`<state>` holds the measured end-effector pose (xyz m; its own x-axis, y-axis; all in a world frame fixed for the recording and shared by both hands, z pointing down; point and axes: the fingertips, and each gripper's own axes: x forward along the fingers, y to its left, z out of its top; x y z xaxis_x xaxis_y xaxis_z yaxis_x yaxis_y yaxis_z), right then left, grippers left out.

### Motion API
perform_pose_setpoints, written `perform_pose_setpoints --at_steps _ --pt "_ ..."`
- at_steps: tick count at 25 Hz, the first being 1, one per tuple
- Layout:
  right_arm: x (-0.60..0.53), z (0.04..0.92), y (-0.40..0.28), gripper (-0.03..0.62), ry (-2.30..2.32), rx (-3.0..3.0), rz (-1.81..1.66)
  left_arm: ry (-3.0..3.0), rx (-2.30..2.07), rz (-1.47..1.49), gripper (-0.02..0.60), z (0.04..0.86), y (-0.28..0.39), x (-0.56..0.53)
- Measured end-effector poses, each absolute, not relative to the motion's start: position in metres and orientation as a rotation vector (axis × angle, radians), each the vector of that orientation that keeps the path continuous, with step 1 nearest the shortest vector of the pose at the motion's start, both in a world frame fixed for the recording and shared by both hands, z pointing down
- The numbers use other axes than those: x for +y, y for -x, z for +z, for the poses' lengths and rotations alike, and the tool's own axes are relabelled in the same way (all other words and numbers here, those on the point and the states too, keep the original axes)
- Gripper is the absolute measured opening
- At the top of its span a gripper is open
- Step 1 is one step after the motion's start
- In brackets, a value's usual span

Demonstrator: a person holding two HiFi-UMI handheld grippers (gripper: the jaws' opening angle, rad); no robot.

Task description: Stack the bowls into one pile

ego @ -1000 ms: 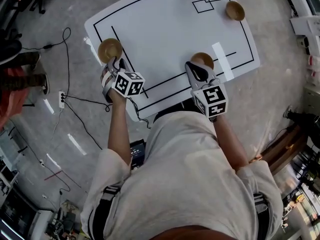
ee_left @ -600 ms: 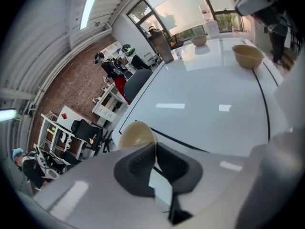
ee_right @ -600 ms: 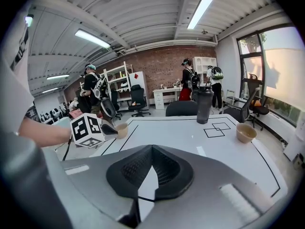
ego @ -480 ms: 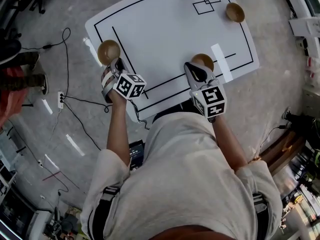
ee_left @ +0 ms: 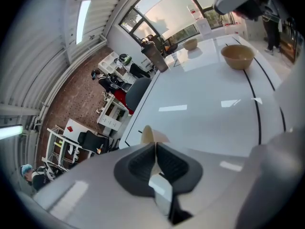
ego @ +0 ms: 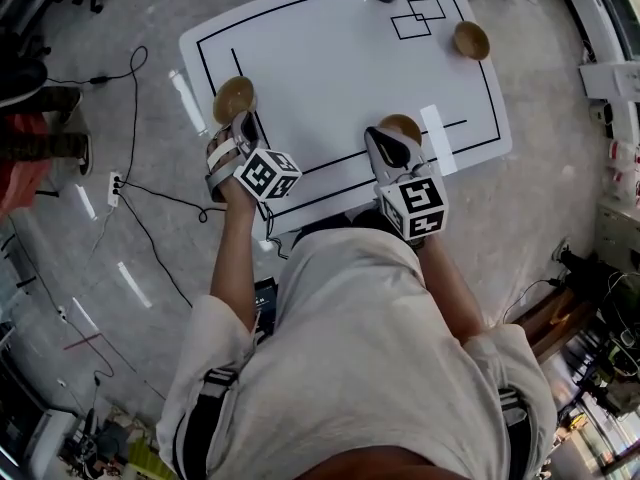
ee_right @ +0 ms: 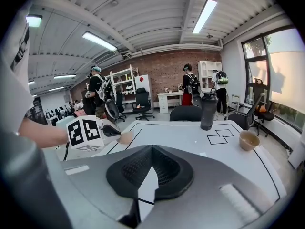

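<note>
While the left gripper (ego: pixel 245 125) pinches the rim of a brown bowl (ego: pixel 234 98) at the left edge of the table (ego: pixel 330 58), the right gripper (ego: pixel 385 139), jaws together on nothing, sits just beside a second bowl (ego: pixel 401 125) near the front edge. A third bowl (ego: pixel 470 39) stands by the right edge, with bare white tabletop between them.

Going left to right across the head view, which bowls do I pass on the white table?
bowl at the left edge → bowl at the near edge → bowl near the far right corner
</note>
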<state>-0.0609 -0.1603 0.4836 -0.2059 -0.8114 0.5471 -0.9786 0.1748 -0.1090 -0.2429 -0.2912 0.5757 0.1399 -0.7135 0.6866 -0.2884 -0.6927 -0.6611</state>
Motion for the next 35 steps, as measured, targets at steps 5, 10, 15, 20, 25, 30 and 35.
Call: perform_pose_setpoints --at_steps 5,10,15,20,25,30,35 --pt "-0.151 0.473 0.045 -0.002 -1.705 -2.103 0.614 2.034 0.974 -1.547 0.009 0.562 0.229 -0.278" --pt "-0.130 0.473 0.033 -0.002 -1.709 -2.111 0.619 2.007 0.977 -1.511 0.009 0.548 0.213 -0.257" --pt "-0.115 0.473 0.023 -0.002 -1.712 -2.117 0.619 2.013 0.974 -1.486 0.009 0.542 0.196 -0.242" --pt "-0.100 0.471 0.010 -0.002 -1.729 -2.116 0.621 2.008 0.958 -1.459 0.009 0.534 0.176 -0.228" --pt "-0.085 0.471 -0.005 -0.002 -1.750 -2.107 0.627 2.050 0.934 -1.426 0.009 0.529 0.151 -0.211" --pt "-0.069 0.472 -0.017 0.000 -1.763 -2.104 0.631 2.067 0.904 -1.384 0.009 0.524 0.124 -0.190" --pt "-0.053 0.472 -0.026 -0.002 -1.778 -2.102 0.634 2.083 0.862 -1.355 0.009 0.521 0.100 -0.171"
